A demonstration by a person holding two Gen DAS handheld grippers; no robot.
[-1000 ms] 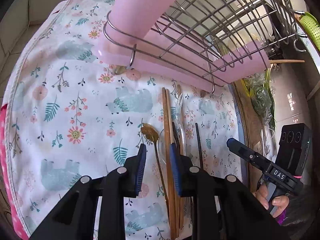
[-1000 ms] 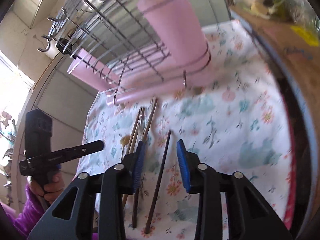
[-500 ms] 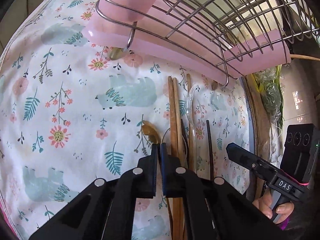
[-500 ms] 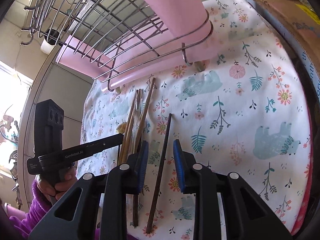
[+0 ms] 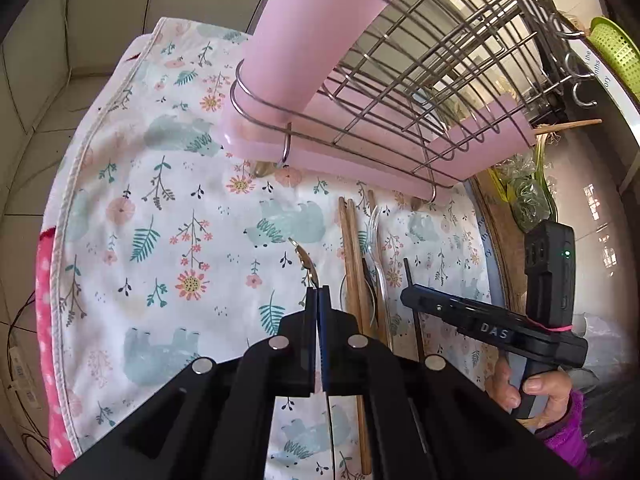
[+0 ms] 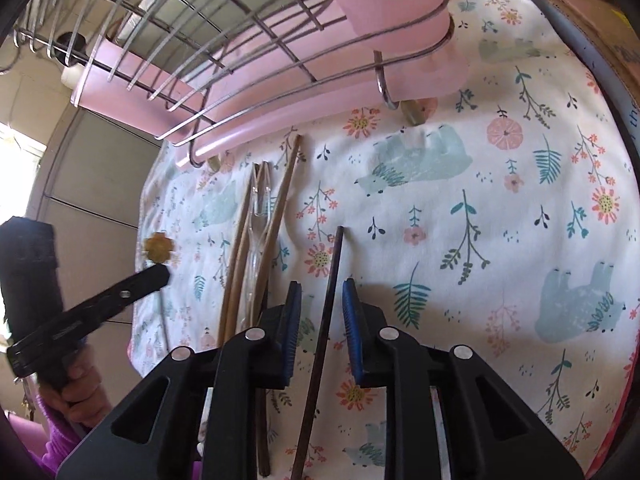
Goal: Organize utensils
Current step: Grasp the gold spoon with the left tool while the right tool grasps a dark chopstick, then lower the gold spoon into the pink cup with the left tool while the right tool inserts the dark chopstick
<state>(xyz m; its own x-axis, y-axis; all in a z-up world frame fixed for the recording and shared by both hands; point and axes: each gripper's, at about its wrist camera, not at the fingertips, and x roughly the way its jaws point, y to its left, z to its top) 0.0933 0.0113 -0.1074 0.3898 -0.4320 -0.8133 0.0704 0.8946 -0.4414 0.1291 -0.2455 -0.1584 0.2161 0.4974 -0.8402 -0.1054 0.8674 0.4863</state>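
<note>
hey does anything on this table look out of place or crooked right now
One thing: a single dark chopstick lies alone on the floral cloth, apart from the wooden chopsticks and clear plastic fork lying side by side. The right gripper straddles it, its jaws just closing in. Nothing looks spilled or broken.

Both views are bright with daylight. A window (image 6: 18, 152) at the left edge of the right wrist view is blown out to white. The floral cloth (image 5: 168, 240) is evenly lit, with soft shadows beneath the wire rack (image 6: 224, 20). Fisheye distortion bends straight lines near the rims, dark vignetting fills the corners, and edge detail is slightly soft.
</note>
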